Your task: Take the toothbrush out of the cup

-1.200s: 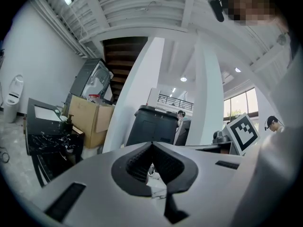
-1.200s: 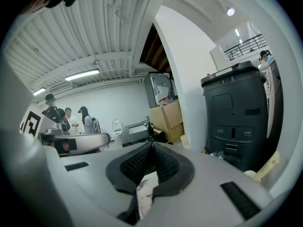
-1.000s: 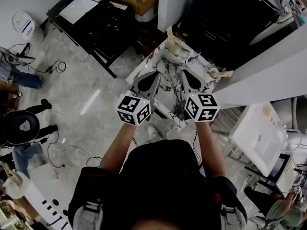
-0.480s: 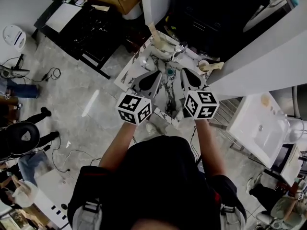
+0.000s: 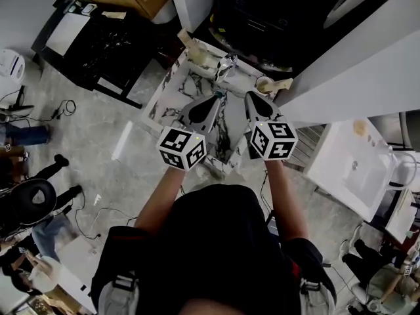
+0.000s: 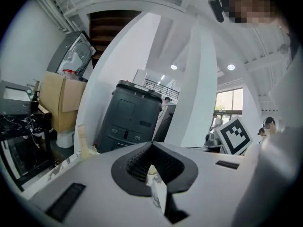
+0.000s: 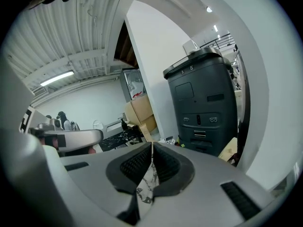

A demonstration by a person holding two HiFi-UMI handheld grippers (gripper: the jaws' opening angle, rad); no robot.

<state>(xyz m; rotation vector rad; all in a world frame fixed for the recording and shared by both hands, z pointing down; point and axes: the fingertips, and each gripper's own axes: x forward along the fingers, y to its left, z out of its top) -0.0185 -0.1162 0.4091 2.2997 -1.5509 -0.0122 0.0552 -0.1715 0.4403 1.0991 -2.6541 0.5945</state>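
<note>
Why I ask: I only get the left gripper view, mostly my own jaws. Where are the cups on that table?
Observer: The head view shows two: a left cup at the marble table's far left corner, and a right cup at its far right.
Operator: Anything in the right one?
Observer: A pale stick leans out of it; I can't tell what it is.
Operator: And my other hand?
Observer: The right hand-held gripper is shut, with nothing held.

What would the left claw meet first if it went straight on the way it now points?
Probably the small shiny thing on the table, just ahead of the shut left claw. The left cup stands left of that line. Depth is unclear.
</note>
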